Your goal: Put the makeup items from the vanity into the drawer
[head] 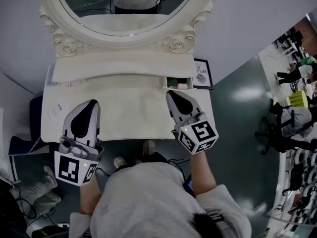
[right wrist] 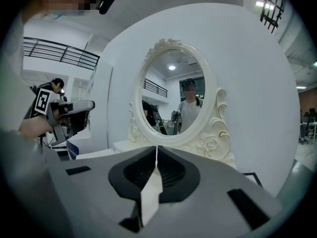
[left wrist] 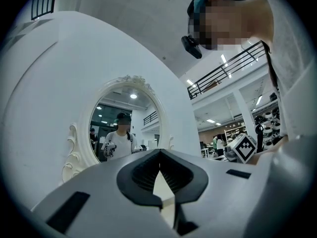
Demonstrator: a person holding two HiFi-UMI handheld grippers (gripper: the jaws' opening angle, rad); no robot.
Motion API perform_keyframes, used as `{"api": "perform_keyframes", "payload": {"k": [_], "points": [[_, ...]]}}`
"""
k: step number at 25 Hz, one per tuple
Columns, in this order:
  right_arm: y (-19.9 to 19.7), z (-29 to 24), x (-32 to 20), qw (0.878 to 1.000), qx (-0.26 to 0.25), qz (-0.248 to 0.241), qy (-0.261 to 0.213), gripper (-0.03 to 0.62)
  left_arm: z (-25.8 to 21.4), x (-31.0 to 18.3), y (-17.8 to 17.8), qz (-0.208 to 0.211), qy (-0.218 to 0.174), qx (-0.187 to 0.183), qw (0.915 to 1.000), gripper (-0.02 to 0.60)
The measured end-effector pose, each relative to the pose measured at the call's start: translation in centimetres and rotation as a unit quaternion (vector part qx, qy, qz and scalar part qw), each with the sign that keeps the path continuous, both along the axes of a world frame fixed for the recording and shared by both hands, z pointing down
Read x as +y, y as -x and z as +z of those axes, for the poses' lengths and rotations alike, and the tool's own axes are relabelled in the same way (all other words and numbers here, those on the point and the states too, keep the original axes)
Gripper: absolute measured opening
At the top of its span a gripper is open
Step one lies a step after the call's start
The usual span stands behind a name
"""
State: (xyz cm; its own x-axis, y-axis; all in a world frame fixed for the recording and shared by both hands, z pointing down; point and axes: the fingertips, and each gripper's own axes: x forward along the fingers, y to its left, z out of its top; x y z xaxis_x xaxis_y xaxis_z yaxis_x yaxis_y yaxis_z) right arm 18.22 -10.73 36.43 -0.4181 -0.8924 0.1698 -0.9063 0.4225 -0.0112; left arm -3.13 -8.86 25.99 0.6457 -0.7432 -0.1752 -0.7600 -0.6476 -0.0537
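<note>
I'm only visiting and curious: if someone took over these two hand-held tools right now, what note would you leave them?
Left gripper: fingers shut, empty, over the left of the vanity top.
Right gripper: fingers shut, empty, beside the open drawer on the right.
The drawer holds a few small items.
I see no makeup on the top, so probably only closing the drawer remains.

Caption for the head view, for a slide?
Left gripper and right gripper, both shut and empty, over the white vanity; right one near the open drawer under the oval mirror.
</note>
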Motion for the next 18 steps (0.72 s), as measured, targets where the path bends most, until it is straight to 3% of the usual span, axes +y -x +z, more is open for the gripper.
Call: {"api": "perform_keyframes", "payload": {"k": [18], "points": [[2.2, -4.2, 6.2, 0.997, -0.006, 0.038, -0.065, 0.026, -1.2, 3.3, 0.8, 0.057, -0.019, 0.005, 0.9982, 0.015]]}}
